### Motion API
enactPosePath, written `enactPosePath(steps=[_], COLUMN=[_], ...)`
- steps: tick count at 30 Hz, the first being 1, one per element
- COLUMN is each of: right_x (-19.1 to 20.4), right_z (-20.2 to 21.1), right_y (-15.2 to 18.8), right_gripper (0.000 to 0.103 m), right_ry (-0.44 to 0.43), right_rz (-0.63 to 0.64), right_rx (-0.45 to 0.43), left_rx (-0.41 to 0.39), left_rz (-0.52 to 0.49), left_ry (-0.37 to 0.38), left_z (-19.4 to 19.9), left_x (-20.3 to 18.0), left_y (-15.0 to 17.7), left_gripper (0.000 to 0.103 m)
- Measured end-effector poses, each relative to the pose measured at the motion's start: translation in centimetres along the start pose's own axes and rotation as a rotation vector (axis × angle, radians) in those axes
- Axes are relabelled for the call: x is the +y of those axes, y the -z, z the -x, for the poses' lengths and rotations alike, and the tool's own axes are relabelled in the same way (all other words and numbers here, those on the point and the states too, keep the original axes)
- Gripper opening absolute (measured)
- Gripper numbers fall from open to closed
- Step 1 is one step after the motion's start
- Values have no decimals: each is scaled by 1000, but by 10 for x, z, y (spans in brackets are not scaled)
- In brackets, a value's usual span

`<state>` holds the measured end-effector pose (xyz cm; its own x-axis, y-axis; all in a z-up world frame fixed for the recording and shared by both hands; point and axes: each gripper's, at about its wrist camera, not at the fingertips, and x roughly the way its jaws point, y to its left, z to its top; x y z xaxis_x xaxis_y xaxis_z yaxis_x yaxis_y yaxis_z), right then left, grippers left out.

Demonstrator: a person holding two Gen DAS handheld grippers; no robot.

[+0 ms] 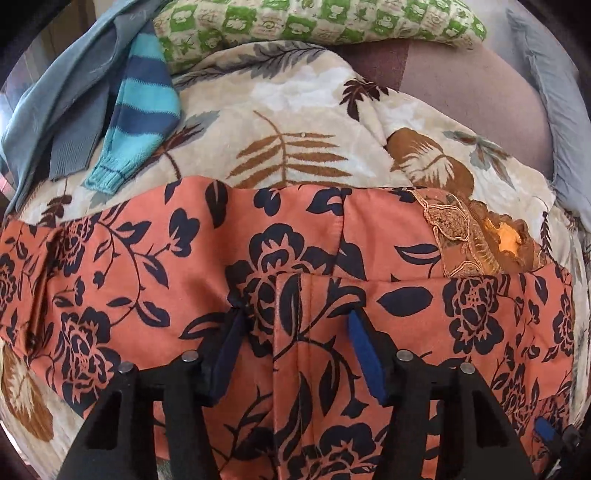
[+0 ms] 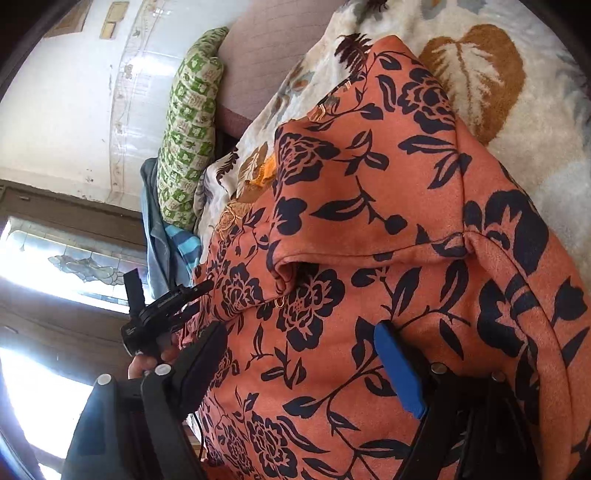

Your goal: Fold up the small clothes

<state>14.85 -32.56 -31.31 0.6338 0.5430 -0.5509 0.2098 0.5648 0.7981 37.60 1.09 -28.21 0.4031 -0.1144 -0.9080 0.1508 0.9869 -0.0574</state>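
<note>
An orange garment with a dark floral print [image 1: 207, 280] lies partly folded across a cream leaf-patterned blanket [image 1: 295, 122]; a gold embroidered neckline [image 1: 461, 229] shows at its right. My left gripper [image 1: 295, 314] is open just above the garment's middle fold, straddling a seam. In the right wrist view the same garment [image 2: 388, 192] fills the frame. My right gripper [image 2: 299, 328] is open over the cloth, holding nothing. The left gripper [image 2: 162, 310] shows at the garment's far edge. The right gripper's blue pad [image 1: 545, 432] peeks in at the left wrist view's lower right.
A blue striped knit piece [image 1: 144, 114] and grey-blue clothes [image 1: 62, 96] lie at the back left. A green patterned pillow [image 1: 317, 26] and a mauve cushion [image 1: 472, 96] lie behind. A wall [image 2: 66, 92] and a window [image 2: 74, 258] are beyond the bed.
</note>
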Motion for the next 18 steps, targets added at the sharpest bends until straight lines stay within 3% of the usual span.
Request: enactPosePath(steps=[2, 4, 7, 12, 14, 18], right_x=[2, 5, 9, 15, 15, 17], right_z=[-1, -3, -5, -4, 0, 10], right_y=[2, 4, 7, 4, 0, -16], right_gripper=[84, 84, 84, 83, 84, 84], right_ry=[3, 13, 31, 46, 37, 11], right_rz=[33, 68, 108, 93, 76, 63], right_rx=[-1, -4, -4, 19, 17, -35], left_rx=[-12, -31, -43, -144, -165, -81], left_rz=[-21, -19, -30, -106, -106, -155], left_ry=[-10, 12, 23, -88, -96, -143], left_z=[3, 8, 15, 34, 40, 18], left_x=[0, 5, 7, 0, 5, 5], left_y=[-2, -5, -11, -25, -31, -29], left_gripper=[36, 9, 9, 8, 8, 10])
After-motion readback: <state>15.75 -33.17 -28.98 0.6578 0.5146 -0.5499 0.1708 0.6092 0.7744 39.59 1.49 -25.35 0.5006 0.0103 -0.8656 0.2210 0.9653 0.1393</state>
